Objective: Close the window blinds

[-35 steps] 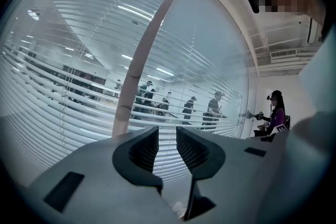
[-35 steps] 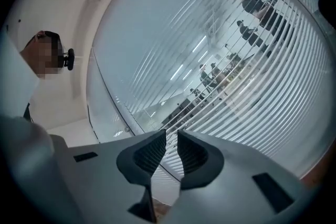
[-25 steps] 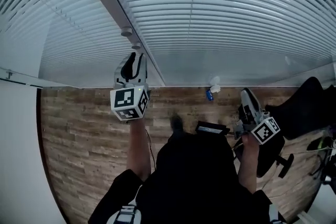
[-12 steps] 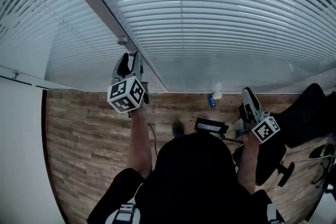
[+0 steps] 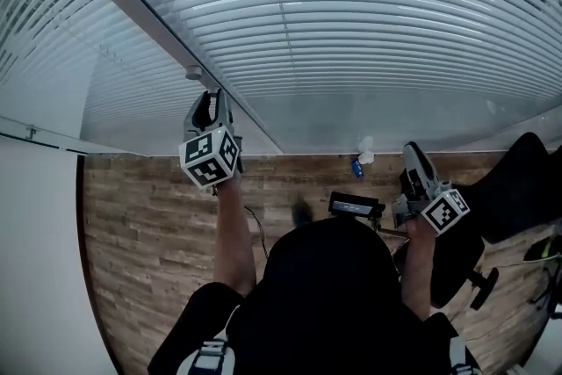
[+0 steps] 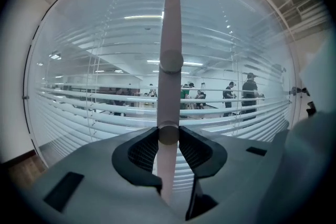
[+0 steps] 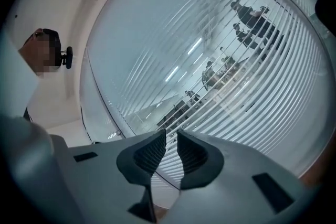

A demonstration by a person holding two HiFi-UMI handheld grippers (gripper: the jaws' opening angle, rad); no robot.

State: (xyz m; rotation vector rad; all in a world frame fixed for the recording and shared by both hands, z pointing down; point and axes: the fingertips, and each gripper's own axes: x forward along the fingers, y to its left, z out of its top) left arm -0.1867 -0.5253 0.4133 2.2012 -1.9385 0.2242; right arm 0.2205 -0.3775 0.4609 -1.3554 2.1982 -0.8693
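Left gripper view: left tongs (image 6: 169, 132) have just been closing and pinch the tilt wand (image 6: 170, 34) running to 12 o'clock. Blind slats (image 6: 94, 97) behind stand open, so twisting likely follows. Right tongs (image 7: 171, 136) barely parted, empty.

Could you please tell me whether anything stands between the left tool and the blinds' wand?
Nothing visible does: the wand already stands upright between the left tool's jaws, which have just been closing onto it, in front of the blinds.
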